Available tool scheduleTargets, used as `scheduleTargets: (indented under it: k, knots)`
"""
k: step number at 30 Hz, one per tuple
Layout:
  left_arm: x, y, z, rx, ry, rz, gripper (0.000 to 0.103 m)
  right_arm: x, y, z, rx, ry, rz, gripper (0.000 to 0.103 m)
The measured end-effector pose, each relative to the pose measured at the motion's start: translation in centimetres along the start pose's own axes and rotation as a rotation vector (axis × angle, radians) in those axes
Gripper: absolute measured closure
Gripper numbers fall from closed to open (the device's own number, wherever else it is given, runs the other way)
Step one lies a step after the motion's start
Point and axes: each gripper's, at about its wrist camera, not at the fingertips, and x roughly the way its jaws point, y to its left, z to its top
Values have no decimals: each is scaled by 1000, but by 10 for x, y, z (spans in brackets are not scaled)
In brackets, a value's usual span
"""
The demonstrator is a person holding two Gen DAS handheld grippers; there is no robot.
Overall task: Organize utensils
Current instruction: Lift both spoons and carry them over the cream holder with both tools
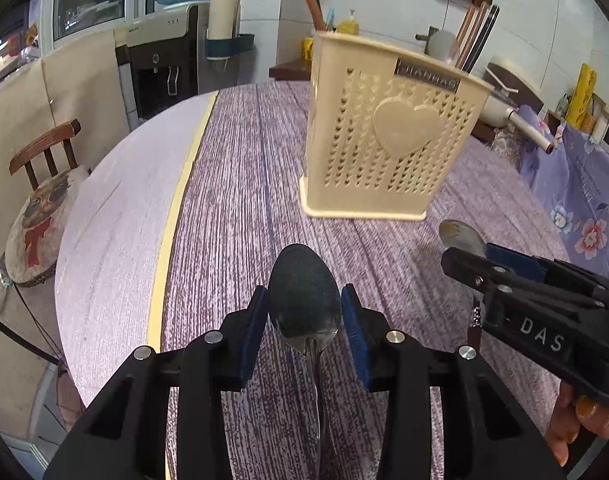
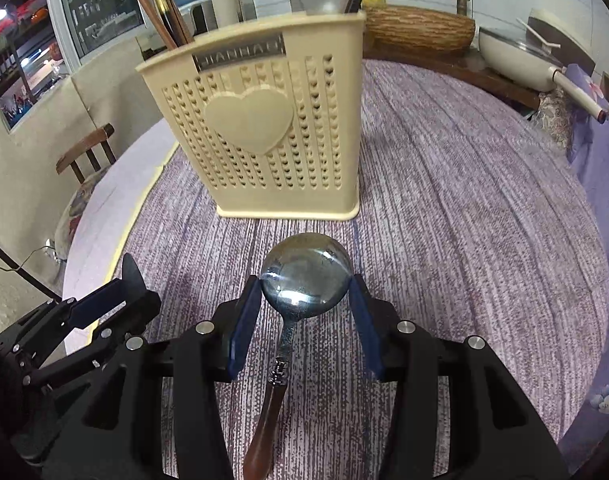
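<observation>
A cream perforated utensil holder with a heart on its front stands upright on the table; it also shows in the right wrist view, with chopsticks and a ladle inside. My left gripper is shut on a dark steel spoon, its pads against the sides of the bowl. My right gripper is shut on a shiny round spoon with a brown handle. The right gripper is to the right of the left one, both short of the holder.
The round table has a purple wood-grain cover with a yellow tape line. A wooden chair stands left. A white pan and a floral cloth are right. A water dispenser stands behind.
</observation>
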Motion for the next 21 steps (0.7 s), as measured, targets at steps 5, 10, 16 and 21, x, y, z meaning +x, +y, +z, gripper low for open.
scheduleTargets:
  k: [5, 10, 16, 21]
  knots:
    - [-19, -4, 15, -3, -66, -25, 65, -30, -3, 4, -14, -69, 15, 57]
    - [-34, -11, 24, 8, -119, -35, 65, -56, -1, 7, -36, -125, 14, 57]
    - [-46, -15, 30, 5, -173, -43, 65, -79, -2, 6, -53, -160, 21, 57]
    - [-46, -18, 28, 6, -188, -36, 65, -85, 0, 4, -66, -175, 24, 57]
